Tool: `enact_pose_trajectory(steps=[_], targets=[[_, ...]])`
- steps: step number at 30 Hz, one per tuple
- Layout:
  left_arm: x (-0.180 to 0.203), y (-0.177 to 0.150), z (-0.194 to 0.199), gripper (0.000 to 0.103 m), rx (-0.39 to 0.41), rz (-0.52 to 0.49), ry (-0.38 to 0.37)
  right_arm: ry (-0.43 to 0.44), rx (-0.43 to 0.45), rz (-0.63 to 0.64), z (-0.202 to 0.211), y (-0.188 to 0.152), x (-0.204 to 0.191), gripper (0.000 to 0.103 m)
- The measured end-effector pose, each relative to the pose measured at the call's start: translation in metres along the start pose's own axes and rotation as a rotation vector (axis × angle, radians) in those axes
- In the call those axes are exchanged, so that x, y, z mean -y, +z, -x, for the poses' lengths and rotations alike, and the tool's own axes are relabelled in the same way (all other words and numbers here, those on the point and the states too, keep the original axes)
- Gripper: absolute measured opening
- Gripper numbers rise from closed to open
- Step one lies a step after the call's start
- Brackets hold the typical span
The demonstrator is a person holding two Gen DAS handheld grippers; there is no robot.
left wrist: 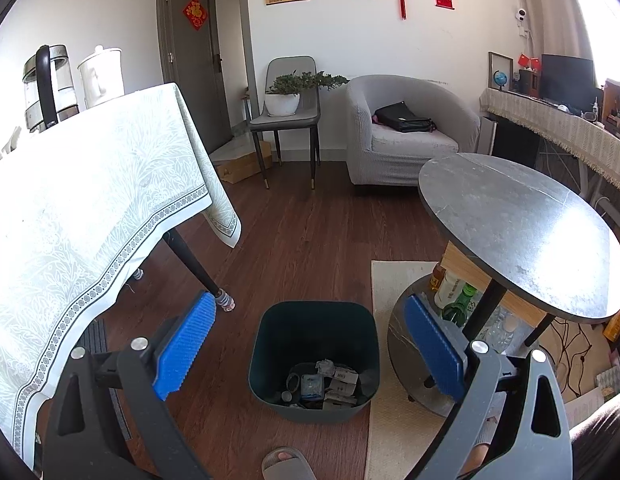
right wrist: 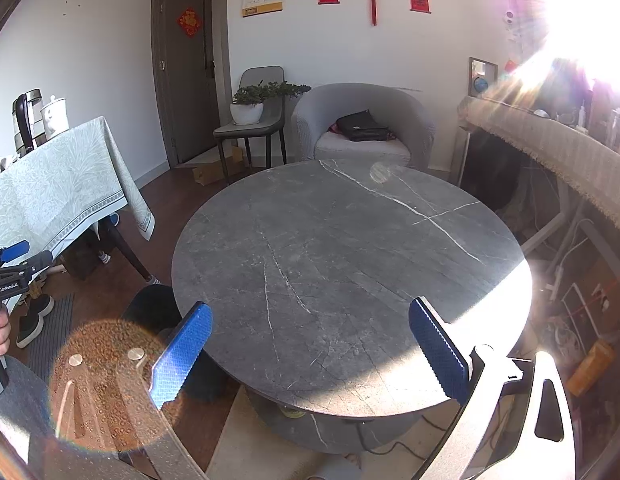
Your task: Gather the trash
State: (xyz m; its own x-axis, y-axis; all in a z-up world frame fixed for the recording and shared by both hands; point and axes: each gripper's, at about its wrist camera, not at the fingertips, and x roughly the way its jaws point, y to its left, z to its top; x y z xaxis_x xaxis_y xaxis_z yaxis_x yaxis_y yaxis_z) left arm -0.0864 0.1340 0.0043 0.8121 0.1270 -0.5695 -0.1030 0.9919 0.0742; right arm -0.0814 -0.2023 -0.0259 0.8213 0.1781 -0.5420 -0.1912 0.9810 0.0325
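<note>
I am holding my left hand-held gripper [left wrist: 310, 344] with its blue pads spread wide apart and nothing between them, hanging over the dark bin [left wrist: 314, 360] on the floor. Down inside the bin I am seeing crumpled wrappers and scraps [left wrist: 324, 384] lying on the bottom, so the trash is sitting there already, and I am judging that a drop has just been finished and I am between pickups.

My right hand-held gripper [right wrist: 310, 348] is also gaping, empty, its pads framing the near edge of the round marble tabletop [right wrist: 350, 260]. I am finding no litter on that tabletop from either view, though glare is washing out its right side.

On the shelf under the tabletop I am making out some bottles [left wrist: 456, 296]; whether they count as trash I cannot tell. To the left, the cloth-covered table [left wrist: 89, 208] is carrying a kettle [left wrist: 49, 84] at its far end.

The next move is calling for a search: I am needing to turn toward wherever litter remains and line up the open pads around a piece.
</note>
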Motion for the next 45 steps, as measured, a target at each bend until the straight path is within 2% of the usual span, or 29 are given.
enact_pose_trajectory(steps=[45], targets=[[0.0036,-0.0015,0.0019,0.097,0.003,0.0,-0.011,-0.011,-0.006,0.022,0.0,0.0,-0.0034,0.099]])
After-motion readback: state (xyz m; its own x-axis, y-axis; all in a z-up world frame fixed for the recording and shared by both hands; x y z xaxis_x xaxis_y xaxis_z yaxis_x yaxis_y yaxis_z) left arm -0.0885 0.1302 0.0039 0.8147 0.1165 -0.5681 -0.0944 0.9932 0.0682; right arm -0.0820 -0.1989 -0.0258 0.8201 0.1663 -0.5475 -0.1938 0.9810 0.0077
